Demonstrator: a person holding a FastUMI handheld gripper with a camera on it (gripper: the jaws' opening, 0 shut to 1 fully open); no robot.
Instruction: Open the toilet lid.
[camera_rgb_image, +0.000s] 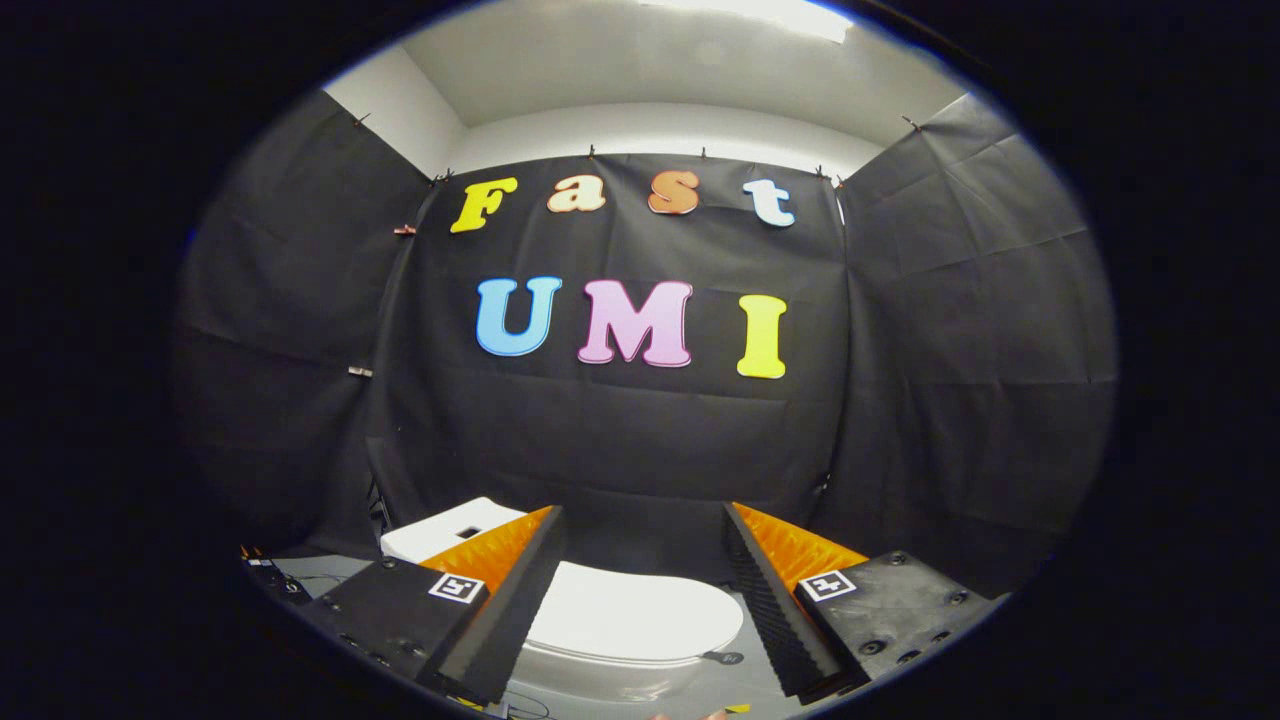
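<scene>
We are holding the gripper (640, 600) above the toilet, fingers spread wide with nothing between them. The toilet lid (630, 618) is lying flat and closed in the gap below the fingers, its long axis running from the tank (440, 532) behind the left finger toward its rounded front edge by the right finger, bare floor (745, 680) bordering that edge

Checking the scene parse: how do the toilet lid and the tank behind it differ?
Shape: the toilet lid is a rounded oval; the tank is a boxy block with straight edges.
Pose: the lid lies flat and closed, showing between the open gripper fingers; the tank stands beyond the left finger, partly hidden by it.
Surface: the tank top has a small dark opening; the lid is plain.
Both are white.
</scene>
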